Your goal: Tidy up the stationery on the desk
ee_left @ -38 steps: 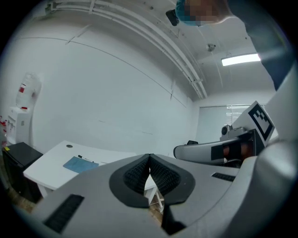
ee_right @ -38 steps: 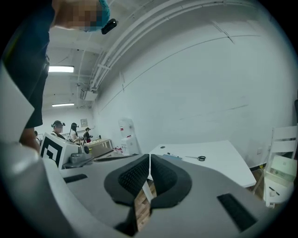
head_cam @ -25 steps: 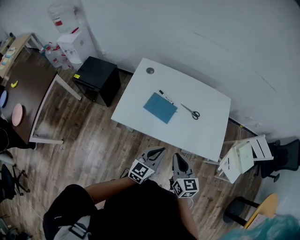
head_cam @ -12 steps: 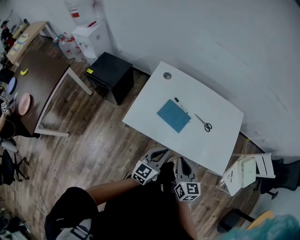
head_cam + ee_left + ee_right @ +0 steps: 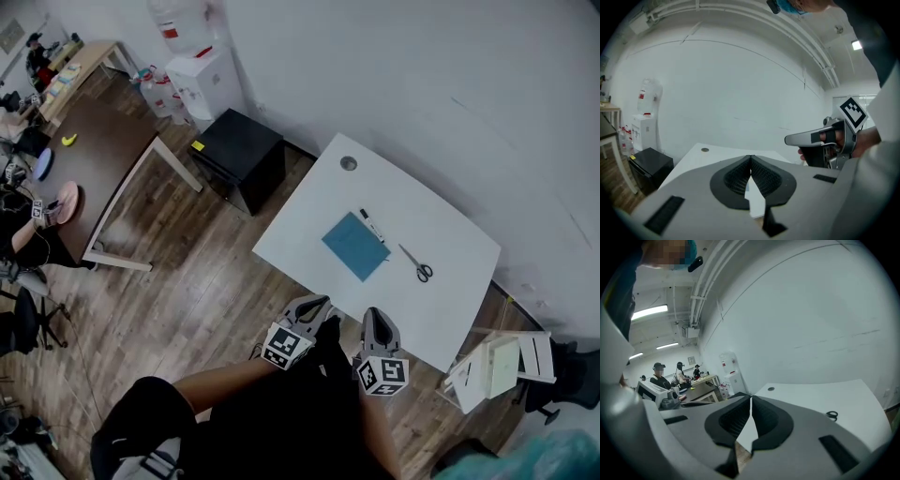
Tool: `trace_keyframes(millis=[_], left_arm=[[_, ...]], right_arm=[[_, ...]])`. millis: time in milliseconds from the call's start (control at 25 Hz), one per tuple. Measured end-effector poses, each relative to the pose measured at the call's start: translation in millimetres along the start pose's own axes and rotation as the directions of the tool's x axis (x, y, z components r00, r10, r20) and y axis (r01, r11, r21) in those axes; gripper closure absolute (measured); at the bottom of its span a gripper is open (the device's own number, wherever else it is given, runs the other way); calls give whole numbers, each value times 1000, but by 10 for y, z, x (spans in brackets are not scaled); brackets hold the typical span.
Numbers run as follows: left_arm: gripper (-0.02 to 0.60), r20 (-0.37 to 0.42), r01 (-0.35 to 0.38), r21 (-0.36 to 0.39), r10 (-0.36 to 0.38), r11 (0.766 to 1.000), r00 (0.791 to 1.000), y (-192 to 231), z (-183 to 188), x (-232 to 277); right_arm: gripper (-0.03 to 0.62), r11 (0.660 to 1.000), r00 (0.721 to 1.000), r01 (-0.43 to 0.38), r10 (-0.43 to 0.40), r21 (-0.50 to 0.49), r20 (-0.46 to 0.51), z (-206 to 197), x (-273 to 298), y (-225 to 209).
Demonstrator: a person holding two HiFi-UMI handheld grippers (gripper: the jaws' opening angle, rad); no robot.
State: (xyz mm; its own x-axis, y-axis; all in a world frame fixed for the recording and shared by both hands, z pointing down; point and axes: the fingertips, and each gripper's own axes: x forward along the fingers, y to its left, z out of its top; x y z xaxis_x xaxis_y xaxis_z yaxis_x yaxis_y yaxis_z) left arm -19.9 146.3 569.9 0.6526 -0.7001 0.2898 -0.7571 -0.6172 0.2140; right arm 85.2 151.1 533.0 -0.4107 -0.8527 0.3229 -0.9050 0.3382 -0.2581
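A white desk (image 5: pixel 309 220) stands against the wall in the head view. On it lie a blue notebook (image 5: pixel 354 246), a black-and-white marker (image 5: pixel 372 226) beside it, and scissors (image 5: pixel 417 266) to the right. My left gripper (image 5: pixel 316 303) and right gripper (image 5: pixel 374 319) hover short of the desk's near edge, both shut and empty. The left gripper view shows shut jaw tips (image 5: pixel 750 158) before the desk (image 5: pixel 717 154). In the right gripper view the shut gripper (image 5: pixel 750 397) points over the desk (image 5: pixel 811 399), with the scissors (image 5: pixel 831 415) at right.
A black cabinet (image 5: pixel 239 150) sits left of the desk, with a water dispenser (image 5: pixel 202 80) behind it. A brown table (image 5: pixel 89 164) with people around it is at far left. White folded chairs (image 5: pixel 497 366) lean by the desk's right corner. Wooden floor (image 5: pixel 206 291) lies between.
The head view has shifted, so the desk and its items sit further right and lower in frame. Both grippers stay shut near the desk's front edge.
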Motion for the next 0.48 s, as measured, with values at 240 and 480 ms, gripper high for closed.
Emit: trace_keyframes(millis=[240,480], left_arm=[[568,-53,-47,3,47,999,997,219,56,469],[568,-108,-131,83,139,988,984,417,49,960]], right_arm=[[559,999,999,33,-33,-37,7,138,361,-612],[560,998,997,61,-62,-23,-37,56,729,-1344]])
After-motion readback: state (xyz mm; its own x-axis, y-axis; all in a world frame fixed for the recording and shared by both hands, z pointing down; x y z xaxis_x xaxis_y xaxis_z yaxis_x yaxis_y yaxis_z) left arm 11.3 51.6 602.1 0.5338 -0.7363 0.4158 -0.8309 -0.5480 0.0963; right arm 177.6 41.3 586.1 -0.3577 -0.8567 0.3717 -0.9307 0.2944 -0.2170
